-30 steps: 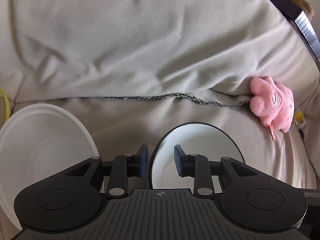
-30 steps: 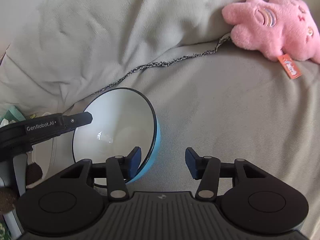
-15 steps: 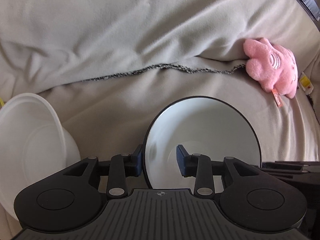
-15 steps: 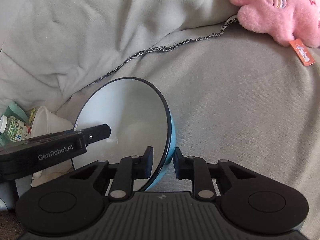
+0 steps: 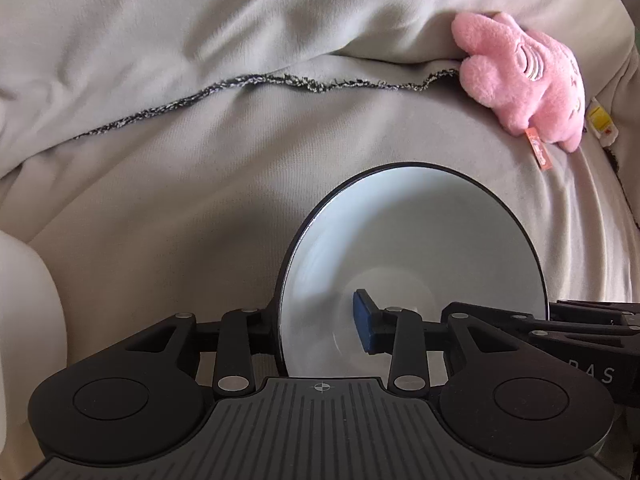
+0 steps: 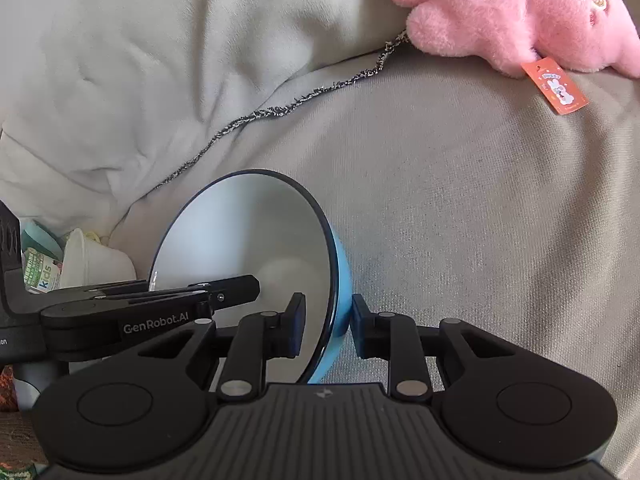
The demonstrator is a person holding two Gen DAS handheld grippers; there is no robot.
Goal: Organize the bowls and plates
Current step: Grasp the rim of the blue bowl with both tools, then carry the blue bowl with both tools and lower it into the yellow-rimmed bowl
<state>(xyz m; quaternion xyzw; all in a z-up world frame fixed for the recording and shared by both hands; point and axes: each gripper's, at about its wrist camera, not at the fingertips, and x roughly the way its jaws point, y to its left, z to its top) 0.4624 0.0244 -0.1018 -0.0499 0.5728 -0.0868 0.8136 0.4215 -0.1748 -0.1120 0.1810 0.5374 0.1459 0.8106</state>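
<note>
The right gripper [image 6: 326, 326] pinches the rim of the blue bowl [image 6: 244, 248], tilted on the beige blanket [image 6: 460, 220] below the pink plush toy [image 6: 520, 12]. The left gripper [image 5: 316, 330] straddles the opposite rim, jaws opening, pads apart.

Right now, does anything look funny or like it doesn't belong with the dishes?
Yes. A pink plush toy lies on the beige blanket, not a dish at all. The blue bowl is tipped up on its side, its rim between the right hand-held gripper's pads.
</note>
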